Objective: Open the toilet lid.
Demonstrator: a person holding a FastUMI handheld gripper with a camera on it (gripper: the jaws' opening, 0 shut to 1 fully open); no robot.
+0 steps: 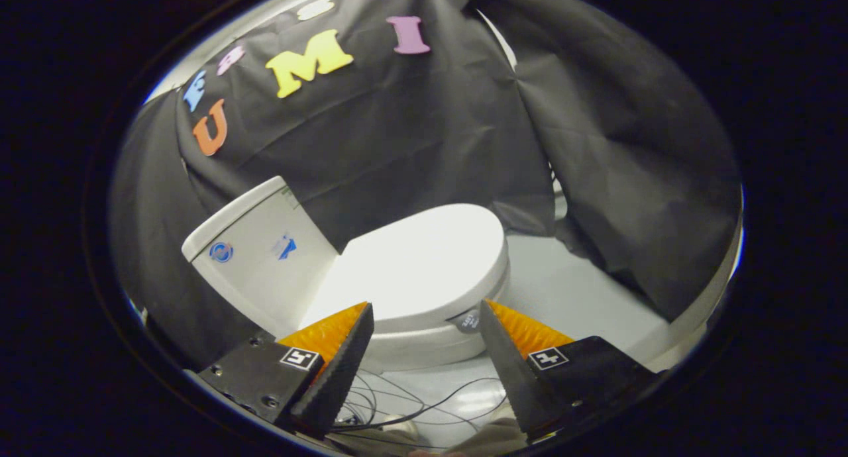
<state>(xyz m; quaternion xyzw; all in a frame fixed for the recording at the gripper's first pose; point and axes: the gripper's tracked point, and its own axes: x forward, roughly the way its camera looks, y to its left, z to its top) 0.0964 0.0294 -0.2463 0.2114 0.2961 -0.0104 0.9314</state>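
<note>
A white toilet stands ahead of me, tilted in the gripper view. Its lid (424, 261) lies flat and closed over the seat and bowl (424, 351). The white tank (258, 252) rises to the left of the lid, with two small blue marks on its front. My gripper (425, 310) is open, its two fingertips spread wide just short of the lid's near side edge. Nothing is between the fingers, and they do not touch the toilet. A small round dark sticker (468, 320) sits on the seat rim by the right fingertip.
Black cloth hangs behind and to the right of the toilet. Pale floor (570, 291) stretches to the right of the bowl. Thin dark cables (411, 404) lie on the floor below the bowl, between my fingers.
</note>
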